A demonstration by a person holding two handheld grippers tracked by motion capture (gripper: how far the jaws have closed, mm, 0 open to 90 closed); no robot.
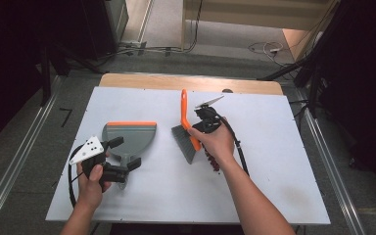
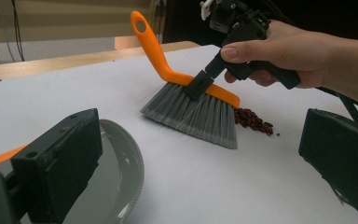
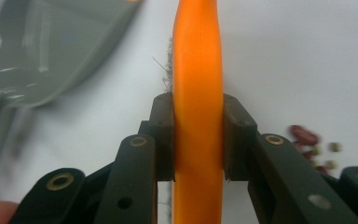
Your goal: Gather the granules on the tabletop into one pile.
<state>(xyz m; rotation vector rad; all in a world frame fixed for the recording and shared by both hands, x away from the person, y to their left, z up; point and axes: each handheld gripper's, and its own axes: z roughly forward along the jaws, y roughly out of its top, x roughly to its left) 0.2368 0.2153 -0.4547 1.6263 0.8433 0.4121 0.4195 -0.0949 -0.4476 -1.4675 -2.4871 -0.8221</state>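
High view: at the centre of the frame we see an orange-handled brush point(image 1: 186, 128) standing on a white table point(image 1: 274, 161), its grey bristles point(image 1: 183, 142) down on the surface and its handle rising toward the top of the picture. The right gripper point(image 1: 200, 128) clamps the brush's orange back, the jaws pressed to both sides, and we see that same grip in the right gripper view, where the two black pads hug the orange bar point(image 3: 198, 112) in mid-frame. Just below and right of the bristles in the high view lies a small heap of dark red beans point(image 1: 213, 160), partly under the person's right hand point(image 1: 219, 142); in the left gripper view the beans point(image 2: 254, 121) sit touching the right end of the bristles point(image 2: 196, 116), right of centre.

Left of the brush, well apart from it, we find a grey dustpan point(image 1: 129, 136) with an orange lip point(image 1: 131, 124), its mouth toward the top of the frame and its stub handle pointing down. The left gripper point(image 1: 127, 152) hovers over that handle in the lower left, jaws spread wide; in the left gripper view the two black jaws stand far apart at the bottom corners with the pan's rim point(image 2: 137, 172) beside the left one, and nothing pinched between them.
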